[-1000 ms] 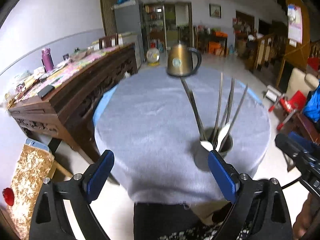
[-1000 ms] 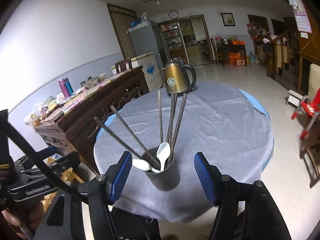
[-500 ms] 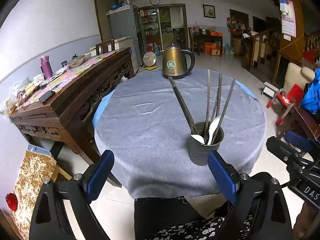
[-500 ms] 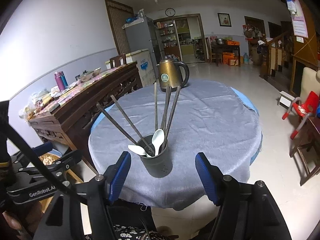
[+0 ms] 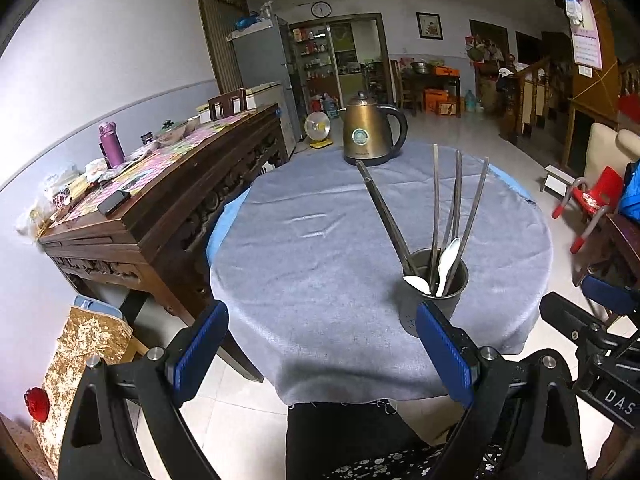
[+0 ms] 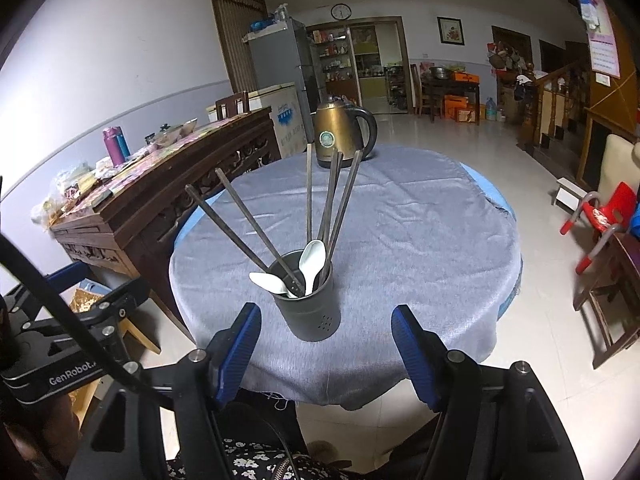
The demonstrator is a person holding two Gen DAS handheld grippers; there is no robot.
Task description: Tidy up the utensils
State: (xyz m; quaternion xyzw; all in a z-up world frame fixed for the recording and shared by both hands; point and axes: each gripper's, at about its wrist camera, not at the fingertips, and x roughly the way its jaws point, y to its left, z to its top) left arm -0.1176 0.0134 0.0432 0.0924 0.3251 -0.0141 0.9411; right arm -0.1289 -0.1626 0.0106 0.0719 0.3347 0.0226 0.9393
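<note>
Compared with one second ago, both views show the dark utensil holder (image 6: 310,300) farther away, near the front edge of the grey-clothed worktop (image 6: 420,248). It holds long chopsticks (image 6: 332,204) and two white spoons (image 6: 312,260). The right claw (image 6: 326,354) and the left claw (image 5: 320,350) are both spread and empty. Only the right view shows the holder whole.

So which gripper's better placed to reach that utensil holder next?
Probably the right gripper: its open jaws frame the utensil holder. The left gripper has the holder behind its right finger, off-centre.
</note>
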